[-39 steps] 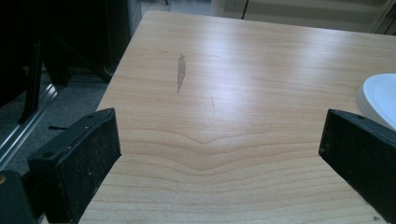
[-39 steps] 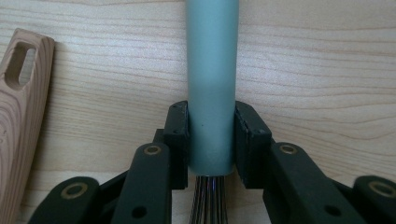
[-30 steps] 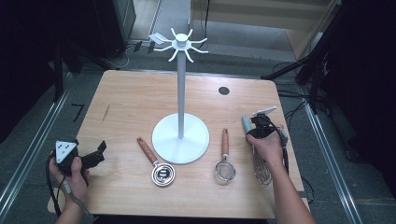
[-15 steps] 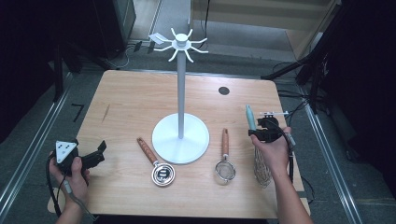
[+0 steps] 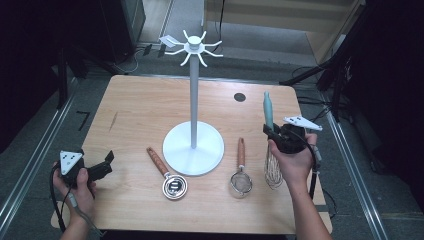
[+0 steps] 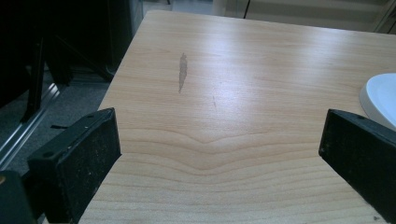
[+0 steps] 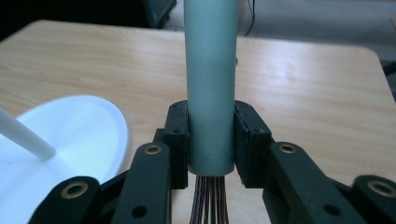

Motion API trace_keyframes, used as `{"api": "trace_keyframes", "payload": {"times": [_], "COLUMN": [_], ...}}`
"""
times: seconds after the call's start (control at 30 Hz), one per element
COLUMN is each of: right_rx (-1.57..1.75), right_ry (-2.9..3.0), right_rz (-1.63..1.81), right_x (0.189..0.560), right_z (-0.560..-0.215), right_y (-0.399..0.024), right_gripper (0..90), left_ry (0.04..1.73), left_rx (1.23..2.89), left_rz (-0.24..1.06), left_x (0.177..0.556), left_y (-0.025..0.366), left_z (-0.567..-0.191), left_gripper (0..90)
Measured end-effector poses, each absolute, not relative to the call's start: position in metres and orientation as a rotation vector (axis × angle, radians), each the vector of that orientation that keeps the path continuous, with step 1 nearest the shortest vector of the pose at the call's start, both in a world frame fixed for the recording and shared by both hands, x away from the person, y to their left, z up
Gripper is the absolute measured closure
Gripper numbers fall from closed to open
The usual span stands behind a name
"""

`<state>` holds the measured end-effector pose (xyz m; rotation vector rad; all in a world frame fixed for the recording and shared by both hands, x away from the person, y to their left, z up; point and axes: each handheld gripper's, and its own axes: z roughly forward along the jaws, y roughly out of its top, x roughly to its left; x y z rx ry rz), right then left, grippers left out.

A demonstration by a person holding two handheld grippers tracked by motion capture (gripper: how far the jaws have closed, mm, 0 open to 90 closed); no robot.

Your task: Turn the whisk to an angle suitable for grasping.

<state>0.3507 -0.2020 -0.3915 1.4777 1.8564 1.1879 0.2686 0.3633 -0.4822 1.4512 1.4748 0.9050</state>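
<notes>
R gripper [image 5: 276, 136]: clamped on whisk handle, pads pressed to both sides just above wire end; clear in R gripper view [image 7: 211, 140]
Whisk [image 5: 270, 145]: held near upright, pale green handle up, wire loops hanging down; at R side of table, R of strainer; can't tell if wire tips touch tabletop
Whisk in R gripper view [image 7: 210, 79]: handle fills gap betw jaws, copper-tone wires fan out below
L gripper [image 5: 100, 169]: at near-L table edge, jaws wide apart, nothing betw them; well apart from utensils
L gripper view [image 6: 219, 154]: bare wood betw jaws, edge of stand base at far R
Rack stand [image 5: 193, 112]: white, round base mid-table, upright pole, hook arms at top, no utensils hung
Strainer [image 5: 241, 175]: small mesh, wood handle, flat on table betw stand base & whisk
Measuring cup [image 5: 170, 181]: metal, wood handle, flat, just front-L of stand base
Table [image 5: 135, 115]: light wood, dark round hole near far R
</notes>
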Motion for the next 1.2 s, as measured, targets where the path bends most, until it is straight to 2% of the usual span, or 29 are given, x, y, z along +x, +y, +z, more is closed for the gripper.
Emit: {"api": "trace_keyframes", "payload": {"times": [0.6, 1.2], "right_rx": [1.221, 1.103], "right_ry": [1.739, 1.695], "right_rz": [1.403, 1.482], "right_x": [0.323, 0.309], "right_z": [-0.346, -0.324], "right_y": [-0.172, -0.149], "right_gripper": [71.5, 71.5], "left_ry": [1.476, 1.476], "left_rx": [1.453, 1.449], "left_rz": [0.898, 0.894], "left_x": [0.268, 0.269], "left_y": [0.364, 0.364], "left_z": [-0.482, -0.482], "left_gripper": [0.0, 0.0]}}
